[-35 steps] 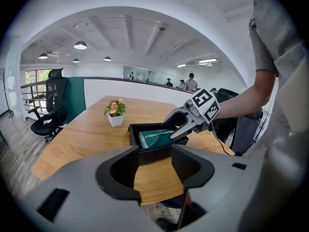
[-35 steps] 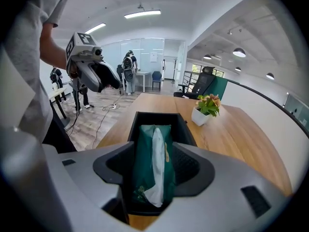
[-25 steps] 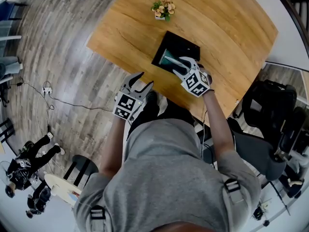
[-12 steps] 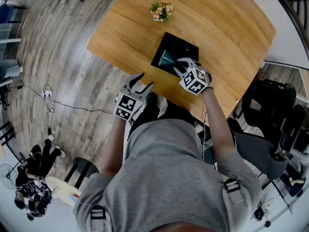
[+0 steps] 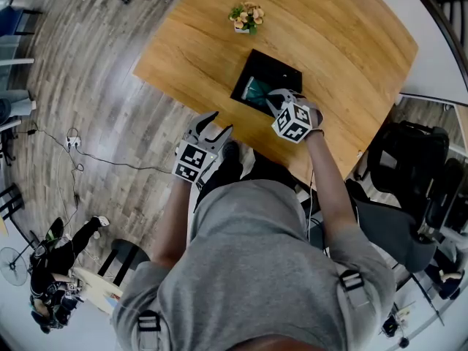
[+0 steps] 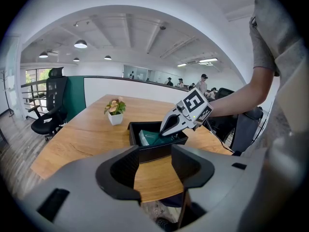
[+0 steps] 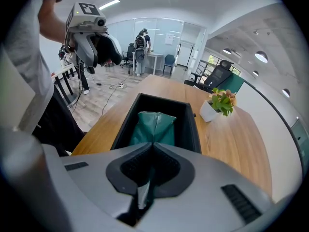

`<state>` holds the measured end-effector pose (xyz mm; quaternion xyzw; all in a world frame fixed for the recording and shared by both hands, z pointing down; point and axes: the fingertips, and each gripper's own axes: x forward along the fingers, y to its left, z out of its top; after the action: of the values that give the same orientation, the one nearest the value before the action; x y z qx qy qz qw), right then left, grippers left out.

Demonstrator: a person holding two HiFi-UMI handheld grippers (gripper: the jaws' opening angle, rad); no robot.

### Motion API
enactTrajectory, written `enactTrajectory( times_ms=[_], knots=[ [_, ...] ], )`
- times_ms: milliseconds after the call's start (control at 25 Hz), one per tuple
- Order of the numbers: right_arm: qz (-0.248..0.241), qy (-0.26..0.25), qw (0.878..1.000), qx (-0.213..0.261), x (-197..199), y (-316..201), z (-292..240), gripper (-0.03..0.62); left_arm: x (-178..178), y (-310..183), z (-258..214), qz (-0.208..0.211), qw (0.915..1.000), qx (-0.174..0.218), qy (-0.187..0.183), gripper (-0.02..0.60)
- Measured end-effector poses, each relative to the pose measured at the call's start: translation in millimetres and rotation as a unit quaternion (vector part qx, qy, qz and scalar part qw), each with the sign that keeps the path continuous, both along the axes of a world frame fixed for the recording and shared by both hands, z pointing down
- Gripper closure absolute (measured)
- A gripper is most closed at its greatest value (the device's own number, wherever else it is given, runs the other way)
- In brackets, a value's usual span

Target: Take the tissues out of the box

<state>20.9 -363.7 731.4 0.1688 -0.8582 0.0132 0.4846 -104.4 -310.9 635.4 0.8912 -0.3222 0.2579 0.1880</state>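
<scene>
Closest to the person's body, the left gripper [image 5: 219, 123] hangs just off the near edge of the wooden table [image 5: 336, 42]. Its jaws are spread wide, with nothing between them. A little further out, the right gripper [image 5: 274, 96] tilts down into the open black box [image 5: 281, 66], which sits on the table near that edge. Its jaws have just been closing and now pinch the raised top fold of the green pack of tissues [image 7: 153, 124]. The pack itself lies inside the box. Beyond the box, and apart from it, a small potted plant [image 5: 247, 14] stands upright on the table.
</scene>
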Motion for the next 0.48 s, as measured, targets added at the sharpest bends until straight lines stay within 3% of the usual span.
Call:
enactTrajectory(
  times_ms=[480],
  knots=[
    [0.013,-0.011,1.0,-0.007,1.9,-1.9,-1.2,0.585,1.6,0.4,-4.4,0.0,1.0,0.008,0.003,0.359]
  ],
)
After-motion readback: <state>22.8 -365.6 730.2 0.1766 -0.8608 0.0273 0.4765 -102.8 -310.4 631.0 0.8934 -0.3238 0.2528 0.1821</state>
